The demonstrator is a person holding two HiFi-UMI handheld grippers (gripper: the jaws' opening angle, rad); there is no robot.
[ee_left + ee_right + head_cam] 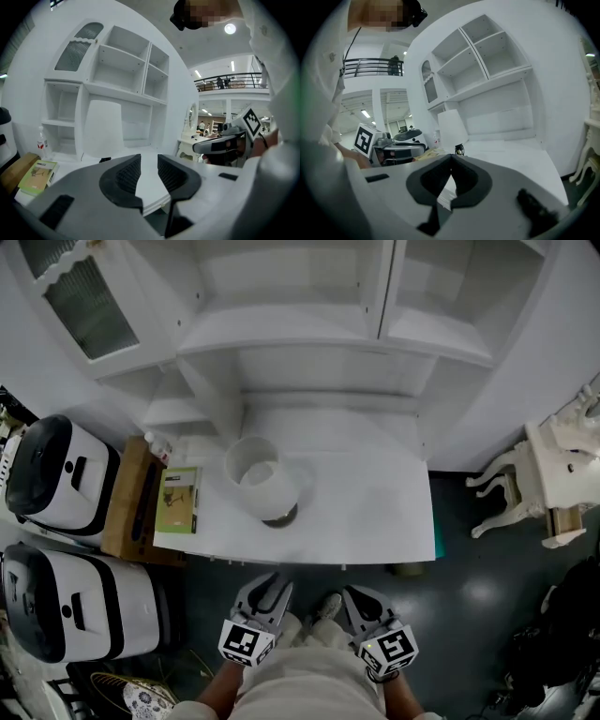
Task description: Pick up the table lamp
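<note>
Both grippers hang at the near edge of the desk (375,512), well short of the lamp (261,479). It stands upright mid-desk, a little left, with a white shade over a dark base. Biggest worry: that shade is wide. The left gripper (273,579) shows only a narrow gap with nothing in it, and the right gripper (353,593) has its jaws closed together. As they stand, I'd say neither could take the shade, and a careless pinch could dent it or tip the lamp over. Smaller risk: a nudge sliding the base toward the book (178,500) just left of it. Now the room: a tall white hutch (281,334) rises behind the desk, with dark floor (487,615) below. Two white-and-black machines (58,474) sit at left and an ornate white table (548,474) at right. A wooden stand (127,517) sits beside the desk, and there's a small bottle (157,443).
</note>
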